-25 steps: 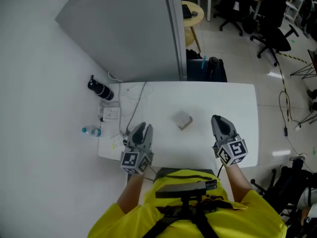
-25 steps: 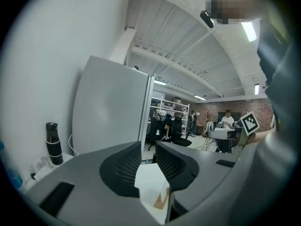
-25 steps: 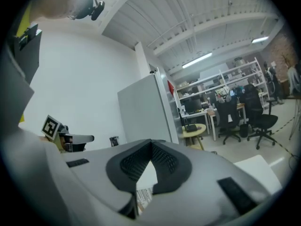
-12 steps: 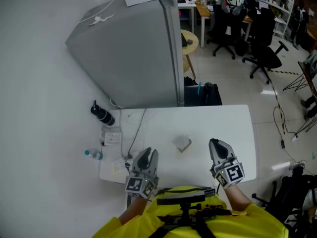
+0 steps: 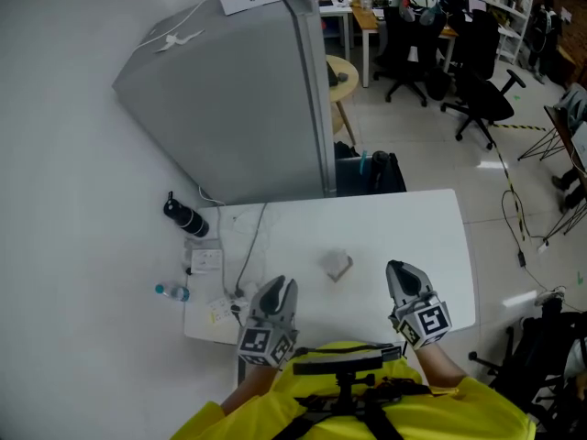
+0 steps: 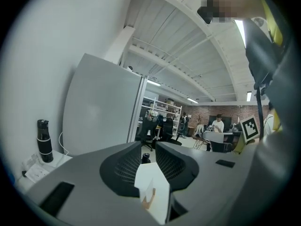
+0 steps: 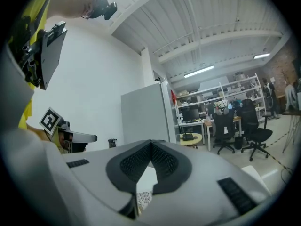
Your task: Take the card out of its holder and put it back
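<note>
Two grippers are hovering over the near edge of the white table (image 5: 431, 218), one on each side of the person in yellow. The left gripper (image 5: 280, 287) is pointing away from the person with its jaws standing a little apart. Its own view is showing a slim gap at the tips, with only bare tabletop and the room beyond, and nothing gripped. The right gripper (image 5: 399, 271) is sitting with its jaws closed, tips touching, and is holding nothing. The card holder (image 5: 337, 265) is lying on the table between the two and a little farther out, apart from both. It is too small to tell whether the card is sitting inside. By the table's left edge a black bottle (image 5: 186, 216), a power strip (image 5: 205, 260) and a small water bottle (image 5: 170, 291) are resting. A grey partition (image 5: 229, 99) is standing behind.
</note>
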A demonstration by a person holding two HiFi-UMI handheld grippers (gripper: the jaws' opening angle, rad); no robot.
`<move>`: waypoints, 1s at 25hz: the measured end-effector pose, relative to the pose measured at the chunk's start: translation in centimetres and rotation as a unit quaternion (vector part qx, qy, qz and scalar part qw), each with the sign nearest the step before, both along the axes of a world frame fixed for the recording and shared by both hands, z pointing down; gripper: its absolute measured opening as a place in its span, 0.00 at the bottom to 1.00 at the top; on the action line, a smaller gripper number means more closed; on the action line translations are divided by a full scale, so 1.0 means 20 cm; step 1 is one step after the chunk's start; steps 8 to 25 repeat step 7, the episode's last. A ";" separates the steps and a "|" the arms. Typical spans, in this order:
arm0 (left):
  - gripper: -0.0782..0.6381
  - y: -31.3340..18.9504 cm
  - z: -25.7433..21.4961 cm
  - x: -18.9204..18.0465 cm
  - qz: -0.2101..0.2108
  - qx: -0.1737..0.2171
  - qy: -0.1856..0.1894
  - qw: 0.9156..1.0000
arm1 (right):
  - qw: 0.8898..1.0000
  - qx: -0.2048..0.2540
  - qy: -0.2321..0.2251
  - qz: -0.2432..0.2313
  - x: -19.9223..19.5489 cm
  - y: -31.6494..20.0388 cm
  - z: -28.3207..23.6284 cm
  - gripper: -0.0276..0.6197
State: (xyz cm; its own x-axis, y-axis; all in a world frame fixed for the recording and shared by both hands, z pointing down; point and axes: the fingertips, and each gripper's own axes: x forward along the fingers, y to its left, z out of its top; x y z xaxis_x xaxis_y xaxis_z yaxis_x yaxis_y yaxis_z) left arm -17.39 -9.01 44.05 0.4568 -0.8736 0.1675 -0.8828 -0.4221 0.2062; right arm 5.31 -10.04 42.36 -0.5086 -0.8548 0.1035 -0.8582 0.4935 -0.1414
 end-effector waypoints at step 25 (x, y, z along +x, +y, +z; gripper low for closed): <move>0.22 -0.04 -0.02 0.04 0.009 0.006 -0.002 1.000 | 1.000 0.000 0.001 -0.002 -0.02 -0.01 0.00 0.05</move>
